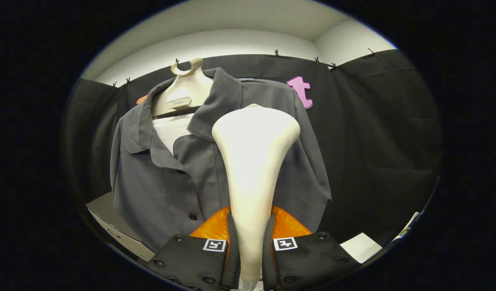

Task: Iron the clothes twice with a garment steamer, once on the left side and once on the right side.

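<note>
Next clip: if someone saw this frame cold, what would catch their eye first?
First the pale steamer head, rising from between the fingers of the claw, which is shut on its narrow neck, and flaring wide in front of the clothing. Just behind it hangs a grey shirt with dark buttons, collar open, on a cream hanger against the black cloth wall. The steamer head sits over the shirt's front panel beside the button line.

Tongs with square markers, dark screws
</note>
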Available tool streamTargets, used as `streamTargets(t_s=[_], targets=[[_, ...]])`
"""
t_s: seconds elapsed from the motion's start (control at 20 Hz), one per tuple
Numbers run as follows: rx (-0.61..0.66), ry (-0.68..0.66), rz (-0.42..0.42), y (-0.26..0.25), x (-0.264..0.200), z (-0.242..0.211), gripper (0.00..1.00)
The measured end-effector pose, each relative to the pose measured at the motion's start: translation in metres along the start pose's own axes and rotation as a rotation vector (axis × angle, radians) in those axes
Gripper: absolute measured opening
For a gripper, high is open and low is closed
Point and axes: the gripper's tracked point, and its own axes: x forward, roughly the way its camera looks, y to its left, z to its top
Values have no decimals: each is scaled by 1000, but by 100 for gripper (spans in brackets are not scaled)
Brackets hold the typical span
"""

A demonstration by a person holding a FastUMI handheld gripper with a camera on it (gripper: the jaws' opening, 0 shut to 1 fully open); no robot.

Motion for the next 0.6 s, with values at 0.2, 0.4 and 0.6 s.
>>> streamTargets(t_s=[0.2, 0.4, 0.6], targets=[[0, 33, 12, -2, 1, -21, 29], [-4, 68, 13, -4, -1, -46, 29], [0, 105, 12, -6, -5, -74, 29]])
